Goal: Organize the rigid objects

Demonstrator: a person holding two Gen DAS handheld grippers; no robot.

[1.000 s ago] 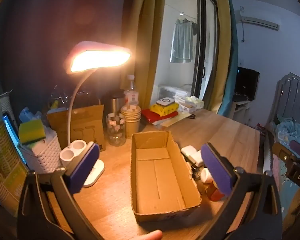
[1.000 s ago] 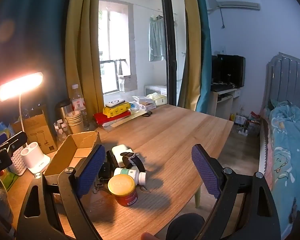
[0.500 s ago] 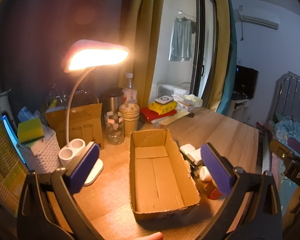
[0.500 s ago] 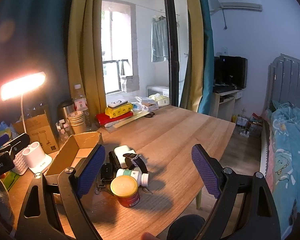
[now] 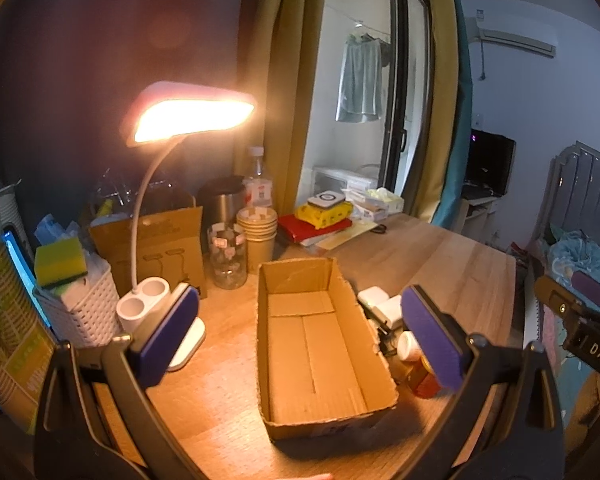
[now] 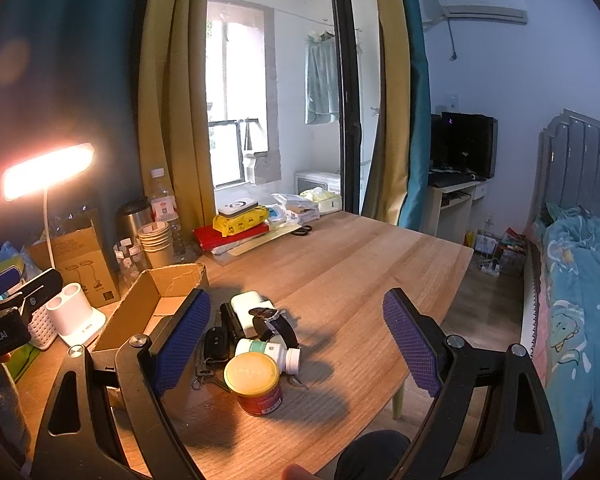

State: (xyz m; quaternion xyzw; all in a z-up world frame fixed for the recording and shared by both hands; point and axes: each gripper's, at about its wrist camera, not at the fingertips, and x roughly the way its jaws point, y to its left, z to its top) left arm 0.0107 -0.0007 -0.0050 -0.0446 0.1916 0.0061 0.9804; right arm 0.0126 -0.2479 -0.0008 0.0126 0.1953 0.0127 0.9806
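An empty open cardboard box (image 5: 320, 352) lies on the wooden table (image 6: 360, 272), between the fingers of my open left gripper (image 5: 300, 336). In the right wrist view the box (image 6: 148, 312) sits left of a cluster: a red tin with a yellow lid (image 6: 254, 382), a white pill bottle (image 6: 270, 354) on its side, a black wristwatch (image 6: 274, 322), a white case (image 6: 248, 308) and a black car key (image 6: 216, 344). My right gripper (image 6: 296, 344) hangs open above and just in front of that cluster. In the left wrist view the tin (image 5: 420, 380) and bottle (image 5: 408, 346) peek out behind the right finger.
A lit desk lamp (image 5: 188, 116) with a white base (image 5: 144, 308) stands left of the box. A white basket with a sponge (image 5: 60, 260), a cardboard carton (image 5: 156, 240), a glass jar (image 5: 228, 256), stacked paper cups (image 5: 258, 236) and books (image 6: 236, 228) line the back. A bed (image 6: 576, 280) is at the right.
Both grippers have drifted slightly; the box and the cluster of objects sit a little nearer in view. Nothing was grasped or moved.
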